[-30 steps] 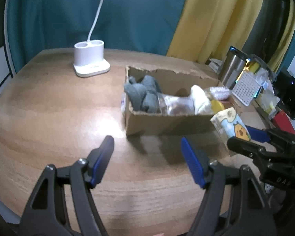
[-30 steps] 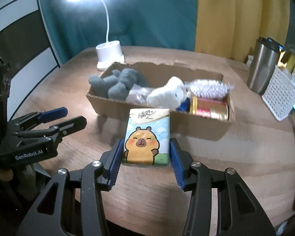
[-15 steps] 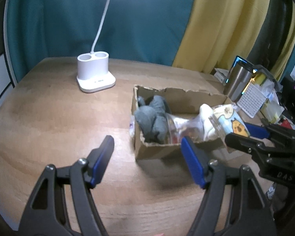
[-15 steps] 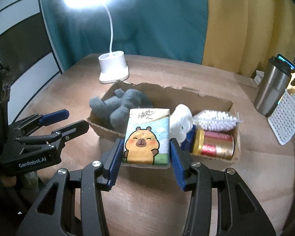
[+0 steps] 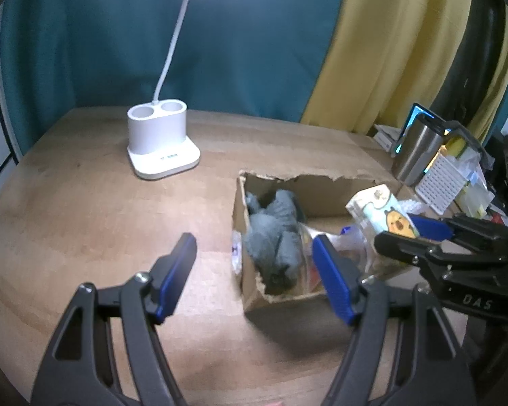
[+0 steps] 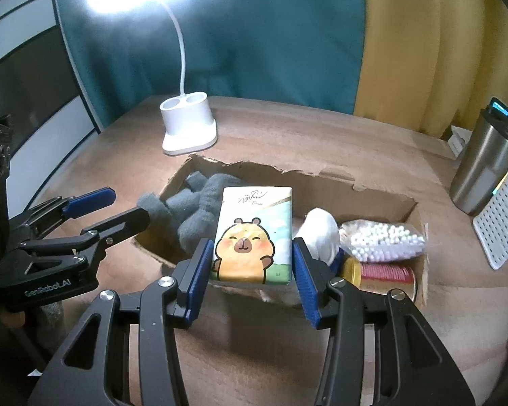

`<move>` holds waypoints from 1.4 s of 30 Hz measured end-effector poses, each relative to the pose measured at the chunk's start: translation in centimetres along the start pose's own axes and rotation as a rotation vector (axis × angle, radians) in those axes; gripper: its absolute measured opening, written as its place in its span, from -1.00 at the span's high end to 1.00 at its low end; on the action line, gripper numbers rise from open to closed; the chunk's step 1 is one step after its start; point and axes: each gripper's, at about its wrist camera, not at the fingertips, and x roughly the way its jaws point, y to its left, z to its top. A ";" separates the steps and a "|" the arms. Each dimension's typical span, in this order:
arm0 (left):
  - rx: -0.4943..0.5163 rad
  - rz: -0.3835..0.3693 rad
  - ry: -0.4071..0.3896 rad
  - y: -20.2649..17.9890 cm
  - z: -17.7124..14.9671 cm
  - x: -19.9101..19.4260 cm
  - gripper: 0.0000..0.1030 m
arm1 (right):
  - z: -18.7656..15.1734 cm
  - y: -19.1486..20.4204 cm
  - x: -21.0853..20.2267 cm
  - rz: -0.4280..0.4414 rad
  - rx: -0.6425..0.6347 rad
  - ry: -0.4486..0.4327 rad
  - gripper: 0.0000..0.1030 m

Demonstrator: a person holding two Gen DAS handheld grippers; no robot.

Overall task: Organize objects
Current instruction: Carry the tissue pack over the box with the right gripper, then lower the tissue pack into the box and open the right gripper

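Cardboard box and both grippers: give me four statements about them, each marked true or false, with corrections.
1. The right gripper is clamped on the tissue pack. True.
2. The left gripper holds the grey plush toy. False: its jaws are open and empty; the toy lies in the cardboard box.
3. The bag of cotton swabs lies on the table beside the steel tumbler. False: it is in the box.
4. The gold can lies on its side in the box. True.
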 end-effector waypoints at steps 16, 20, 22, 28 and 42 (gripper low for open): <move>-0.012 -0.004 0.022 0.6 1.3 2.6 -0.40 | 1.9 -1.5 3.1 0.004 0.035 0.026 0.04; -0.014 -0.005 0.025 0.6 1.5 3.0 -0.40 | 2.1 -1.7 3.5 0.007 0.033 0.033 0.04; -0.014 -0.003 0.026 0.5 1.5 3.2 -0.40 | 2.2 -1.7 3.7 0.008 0.035 0.038 0.04; -0.013 0.004 0.031 0.5 1.7 3.6 -0.40 | 2.6 -2.3 4.4 0.006 0.058 0.044 0.04; 0.000 0.009 0.018 -0.6 1.6 2.3 -0.40 | 1.8 -2.6 3.2 0.013 0.070 0.026 -0.19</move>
